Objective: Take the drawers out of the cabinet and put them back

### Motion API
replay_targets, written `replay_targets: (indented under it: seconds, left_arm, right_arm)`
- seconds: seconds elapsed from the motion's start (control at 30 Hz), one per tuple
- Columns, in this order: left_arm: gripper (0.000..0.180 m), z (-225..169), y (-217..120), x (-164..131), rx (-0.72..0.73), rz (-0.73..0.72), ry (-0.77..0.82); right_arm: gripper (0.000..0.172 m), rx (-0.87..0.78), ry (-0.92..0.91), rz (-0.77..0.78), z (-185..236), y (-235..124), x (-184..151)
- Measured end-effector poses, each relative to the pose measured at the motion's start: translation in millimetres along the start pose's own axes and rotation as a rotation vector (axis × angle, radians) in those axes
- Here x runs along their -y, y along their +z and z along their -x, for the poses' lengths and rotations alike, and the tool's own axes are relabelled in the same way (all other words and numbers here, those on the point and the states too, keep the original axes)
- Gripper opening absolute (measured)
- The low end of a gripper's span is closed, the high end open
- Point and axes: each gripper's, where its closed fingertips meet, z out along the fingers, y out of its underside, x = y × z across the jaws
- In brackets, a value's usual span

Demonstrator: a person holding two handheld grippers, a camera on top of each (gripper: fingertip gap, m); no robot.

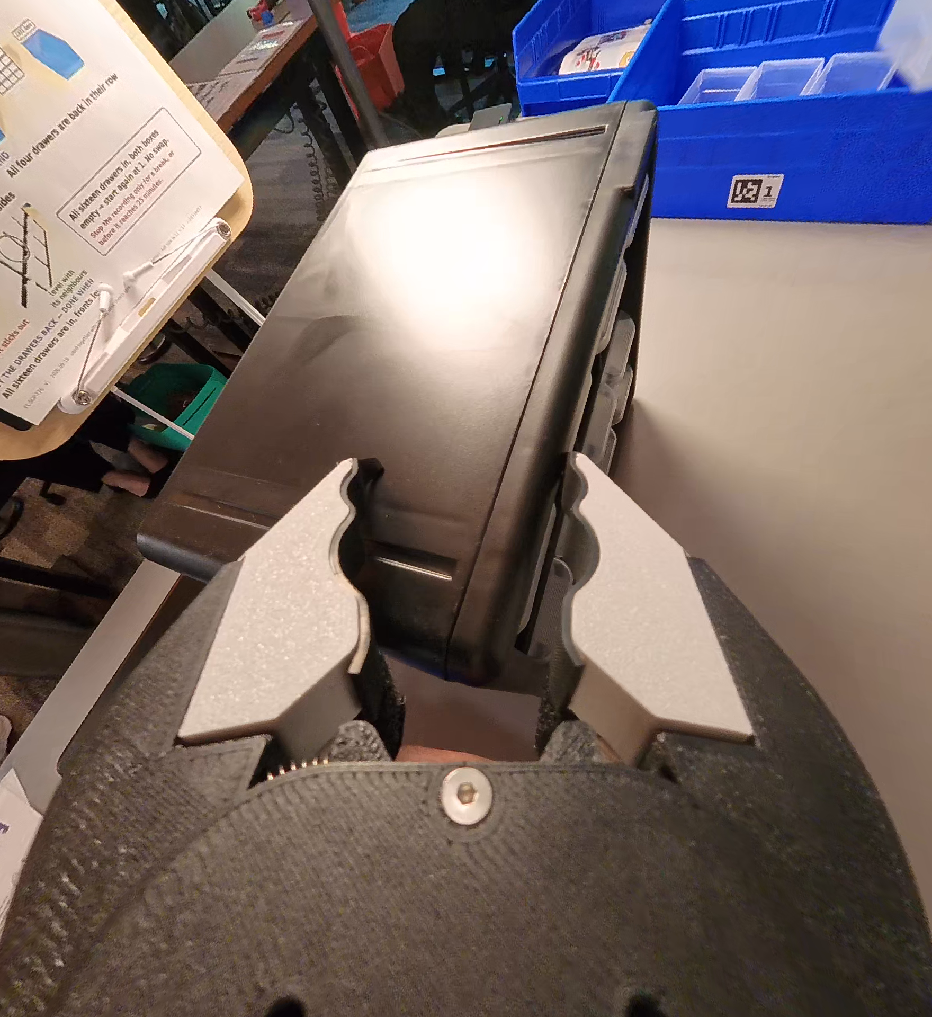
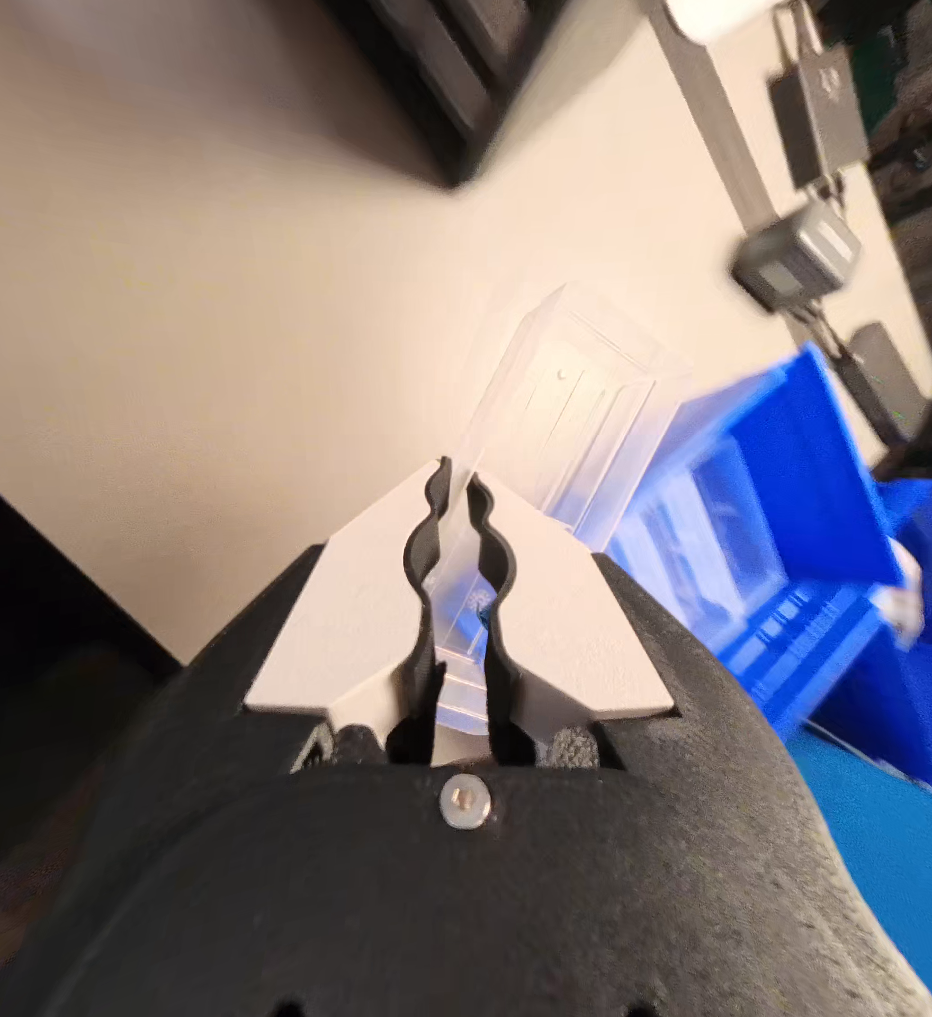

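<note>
Your left tongs (image 1: pixel 464 528) are spread wide around the near corner of the black cabinet (image 1: pixel 453 330), which fills the middle of the frame on the table (image 1: pixel 783 440). I cannot tell if the fingers press on it. Your right tongs (image 2: pixel 455 484) are pinched on a wall of a clear drawer (image 2: pixel 568 396), held just above the blue bin (image 2: pixel 783 495) at the right of the frame.

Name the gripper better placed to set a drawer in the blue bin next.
Right. The right gripper already pinches a clear drawer beside the blue bin; the left gripper straddles the black cabinet.
</note>
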Motion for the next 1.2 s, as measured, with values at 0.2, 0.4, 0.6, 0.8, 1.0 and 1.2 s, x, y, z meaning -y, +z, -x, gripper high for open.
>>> replay_targets:
  seconds: [0.2,0.4,0.6,0.8,1.0,1.2]
  left_arm:
    - [0.074,0,0,0,0.001,0.001,0.001]
    - [0.075,0,0,0,0.004,0.003,0.002]
    - [0.076,0,0,0,0.006,0.006,0.004]
    - [0.075,0,0,0,0.006,0.006,0.008]
    - [0.074,0,0,0,0.007,0.005,0.008]
    - [0.072,-1,-1,2,-0.004,-0.014,-0.001]
  right_arm:
    - [0.007,0.135,-0.155,0.313,-38,-27,-133]
    - [0.008,0.336,-0.311,0.422,-31,12,-156]
    - [0.007,0.407,-0.455,0.607,-51,47,-172]
    - [0.011,0.346,-0.482,0.683,-75,77,-200]
    - [0.033,0.243,-0.35,0.584,-85,65,-212]
    - [0.07,0.061,-0.054,0.235,-85,25,-177]
